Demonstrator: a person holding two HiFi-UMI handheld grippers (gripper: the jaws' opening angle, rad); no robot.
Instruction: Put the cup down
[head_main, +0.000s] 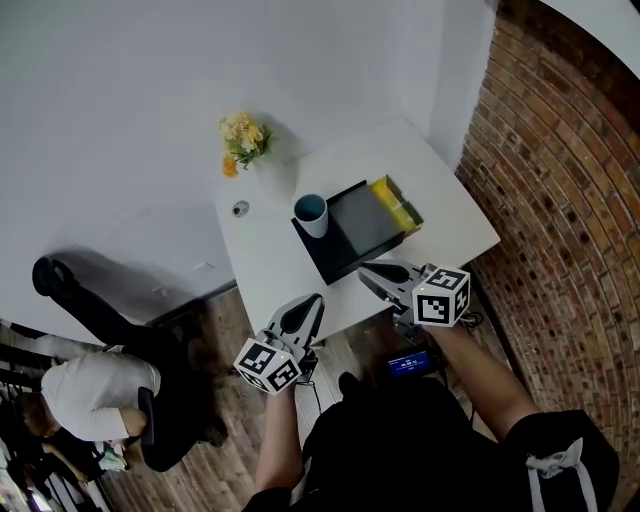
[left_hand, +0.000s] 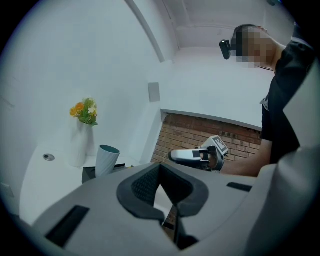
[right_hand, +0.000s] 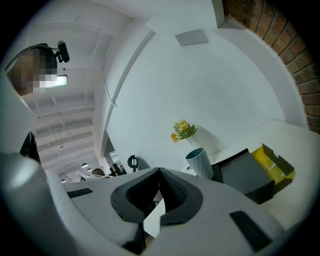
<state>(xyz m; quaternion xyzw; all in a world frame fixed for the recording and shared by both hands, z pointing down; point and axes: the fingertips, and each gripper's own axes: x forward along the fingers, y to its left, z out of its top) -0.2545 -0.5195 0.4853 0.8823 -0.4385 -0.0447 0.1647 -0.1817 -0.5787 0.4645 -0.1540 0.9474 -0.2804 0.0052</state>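
Observation:
A ribbed white cup (head_main: 311, 214) with a teal inside stands upright on the white table (head_main: 270, 265), touching the left end of a black tray (head_main: 362, 232). The cup (left_hand: 106, 159) shows far off in the left gripper view, and the cup (right_hand: 200, 162) likewise in the right gripper view. My left gripper (head_main: 312, 303) hangs at the table's near edge, jaws together and empty. My right gripper (head_main: 372, 273) is over the near edge just below the tray, shut with nothing in it. Both are well apart from the cup. The right gripper (left_hand: 176, 155) also shows in the left gripper view.
A white vase of yellow and orange flowers (head_main: 245, 140) stands at the table's far corner, with a small round fitting (head_main: 240, 208) nearby. A yellow box (head_main: 397, 203) rests at the tray's right end. A brick wall (head_main: 560, 180) runs along the right. A seated person (head_main: 95, 395) is at lower left.

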